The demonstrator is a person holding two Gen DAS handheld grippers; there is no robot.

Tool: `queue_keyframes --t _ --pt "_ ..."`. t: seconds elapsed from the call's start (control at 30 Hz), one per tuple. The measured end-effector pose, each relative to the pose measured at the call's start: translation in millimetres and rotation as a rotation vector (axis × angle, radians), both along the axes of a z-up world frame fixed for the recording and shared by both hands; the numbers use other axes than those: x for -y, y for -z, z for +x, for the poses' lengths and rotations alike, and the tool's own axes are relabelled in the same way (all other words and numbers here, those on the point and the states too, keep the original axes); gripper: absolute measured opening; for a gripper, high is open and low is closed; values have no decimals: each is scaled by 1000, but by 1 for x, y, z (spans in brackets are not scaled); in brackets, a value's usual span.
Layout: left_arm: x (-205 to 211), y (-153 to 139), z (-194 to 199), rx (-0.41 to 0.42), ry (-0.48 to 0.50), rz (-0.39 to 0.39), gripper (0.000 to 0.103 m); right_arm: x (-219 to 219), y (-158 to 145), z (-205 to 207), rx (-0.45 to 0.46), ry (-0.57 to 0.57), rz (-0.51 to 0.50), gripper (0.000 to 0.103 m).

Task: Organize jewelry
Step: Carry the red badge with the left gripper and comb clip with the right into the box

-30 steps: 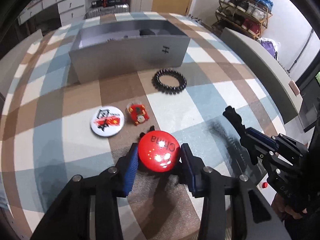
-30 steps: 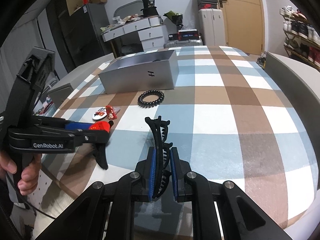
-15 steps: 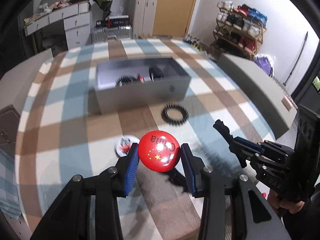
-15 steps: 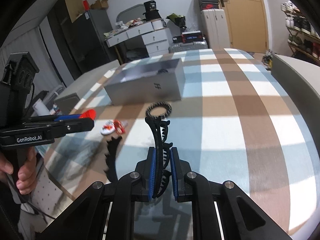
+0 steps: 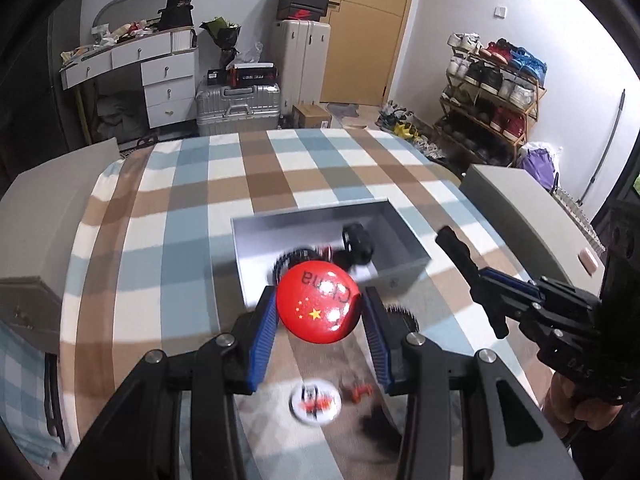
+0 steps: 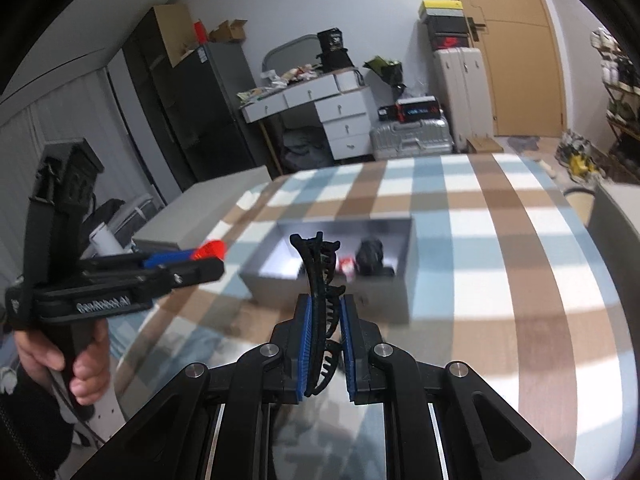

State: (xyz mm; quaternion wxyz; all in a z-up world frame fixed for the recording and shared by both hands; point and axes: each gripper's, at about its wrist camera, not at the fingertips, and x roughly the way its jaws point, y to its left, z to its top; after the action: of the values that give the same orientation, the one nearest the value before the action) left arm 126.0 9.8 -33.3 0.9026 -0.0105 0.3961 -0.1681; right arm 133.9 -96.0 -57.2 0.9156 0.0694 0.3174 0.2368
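Note:
My left gripper (image 5: 320,322) is shut on a red round badge (image 5: 318,302) with yellow stars and holds it in the air in front of the open grey box (image 5: 404,240). My right gripper (image 6: 325,334) is shut on a black hair claw clip (image 6: 318,280), also raised, facing the grey box (image 6: 404,252). The box holds a black hair tie (image 5: 358,240) and other dark pieces. On the checked cloth below lie a white badge (image 5: 316,398), a small red charm (image 5: 360,391) and a black bead bracelet (image 5: 400,314).
The table has a checked cloth (image 5: 180,208). Grey padded seats stand at the left (image 5: 40,208) and right (image 5: 520,200). The right gripper also shows in the left wrist view (image 5: 480,284); the left gripper shows in the right wrist view (image 6: 188,264).
Both grippers have risen from the table and moved toward the grey box, each keeping its item. The box interior now shows from above.

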Motion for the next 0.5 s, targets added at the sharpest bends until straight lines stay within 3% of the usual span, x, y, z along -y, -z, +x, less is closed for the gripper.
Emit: queue_keyframes --t 0.1,0.23,0.5 --pt "-3 1 21 -30 11 -53 36 -10 -11 20 28 -7 -8 13" --pt "-5 2 39 -33 3 -52 36 -22 -15 49 22 -23 1 13" --pt "-8 24 59 -104 8 -59 36 -39 21 95 -116 -59 14 13"
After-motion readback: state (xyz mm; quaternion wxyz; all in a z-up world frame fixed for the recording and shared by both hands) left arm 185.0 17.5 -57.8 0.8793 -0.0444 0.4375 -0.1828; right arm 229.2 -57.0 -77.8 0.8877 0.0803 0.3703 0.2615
